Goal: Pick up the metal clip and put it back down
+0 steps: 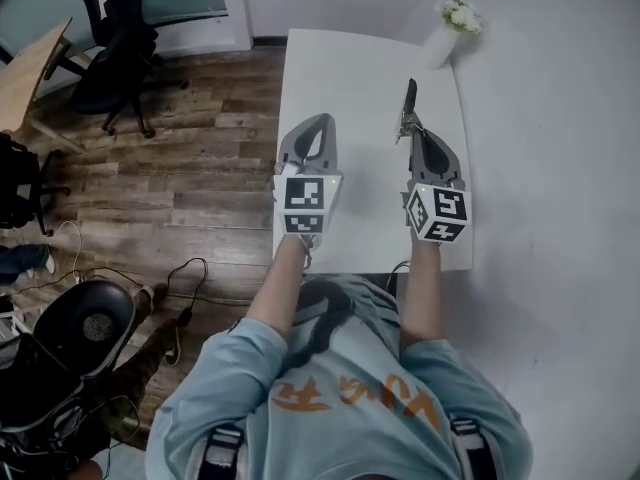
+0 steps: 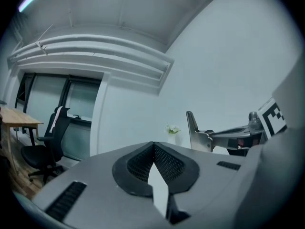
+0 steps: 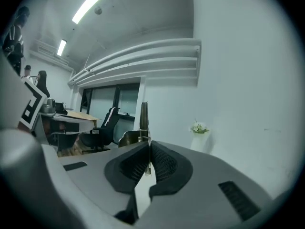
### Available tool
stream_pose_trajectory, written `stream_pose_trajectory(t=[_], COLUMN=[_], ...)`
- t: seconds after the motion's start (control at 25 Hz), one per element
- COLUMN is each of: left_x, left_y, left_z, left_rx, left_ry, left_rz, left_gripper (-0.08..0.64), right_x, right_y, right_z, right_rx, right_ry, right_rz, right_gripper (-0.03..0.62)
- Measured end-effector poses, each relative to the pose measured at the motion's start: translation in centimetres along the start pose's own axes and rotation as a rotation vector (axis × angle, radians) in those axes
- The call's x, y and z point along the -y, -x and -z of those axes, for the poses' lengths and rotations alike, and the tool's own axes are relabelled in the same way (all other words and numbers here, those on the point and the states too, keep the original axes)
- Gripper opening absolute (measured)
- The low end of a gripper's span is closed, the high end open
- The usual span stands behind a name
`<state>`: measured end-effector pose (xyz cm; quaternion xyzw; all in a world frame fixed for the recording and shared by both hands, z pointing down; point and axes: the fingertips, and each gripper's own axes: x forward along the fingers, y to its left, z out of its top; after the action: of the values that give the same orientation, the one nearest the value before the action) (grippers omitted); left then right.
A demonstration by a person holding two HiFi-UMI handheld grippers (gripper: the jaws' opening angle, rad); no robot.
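— So where's the clip (image 1: 408, 108) right now?

— Pinched in the right gripper (image 1: 415, 133), jaws nearly together on its rear end. From the right gripper view, a thin metal edge sits squeezed between the pads, and the rest of the clip (image 3: 142, 120) sticks out ahead.

— Is it on the table (image 1: 350, 68)?

— I'd say it's off it. The left gripper view shows the clip (image 2: 202, 135) hanging level with the right gripper, and nothing touching beneath.

— Why hold it by the tail?

— Probably so the body stays in plain sight and can be lowered flat without the jaws hitting the tabletop first.

— Which way does it point?

— Away from the person, toward the far end where the vase (image 1: 445, 33) stands. Its long axis runs in line with the gripper's own jaws, and one lever rises upward from it.

— And the left gripper (image 1: 322, 118)?

— Closed and empty; its pads meet at the tips. It's parked beside the right one over the near part of the table, out of the way, since one gripper is enough for this.
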<state>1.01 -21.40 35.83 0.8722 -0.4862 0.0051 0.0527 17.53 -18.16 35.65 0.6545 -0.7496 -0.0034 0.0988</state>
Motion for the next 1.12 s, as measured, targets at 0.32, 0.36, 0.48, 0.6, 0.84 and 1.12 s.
stream_pose_trajectory(t=[0.32,0.36,0.48,0.6,0.84,1.12], left_x=[0.6,1.0,2.1,3.4,5.3,7.1], left_y=[-0.4,-0.7,-1.5,-2.6,-4.6,-6.2], left_z=[0.5,1.0,2.7,4.3,6.9,11.3], left_rx=[-0.020,-0.028,-0.060,-0.099,-0.192,-0.318], left_ry=[0.024,0.024,0.032,0.036,0.036,0.049], left_rz=[-0.008,0.000,0.015,0.042,0.061,0.054], left_gripper=[0.023,0.024,0.024,0.023,0.025,0.024], right_x=[1.2,1.5,2.4,3.4,7.7,12.8], right_y=[1.0,0.9,1.0,1.0,0.9,-0.7], right_z=[0.7,1.2,2.2,3.0,6.8,13.8], right_rx=[-0.036,-0.047,-0.074,-0.105,-0.213,-0.439], right_ry=[0.032,0.043,0.115,0.196,0.239,0.487], right_rz=[0.014,0.016,0.026,0.041,0.055,0.047], right_gripper=[0.023,0.023,0.023,0.023,0.023,0.023])
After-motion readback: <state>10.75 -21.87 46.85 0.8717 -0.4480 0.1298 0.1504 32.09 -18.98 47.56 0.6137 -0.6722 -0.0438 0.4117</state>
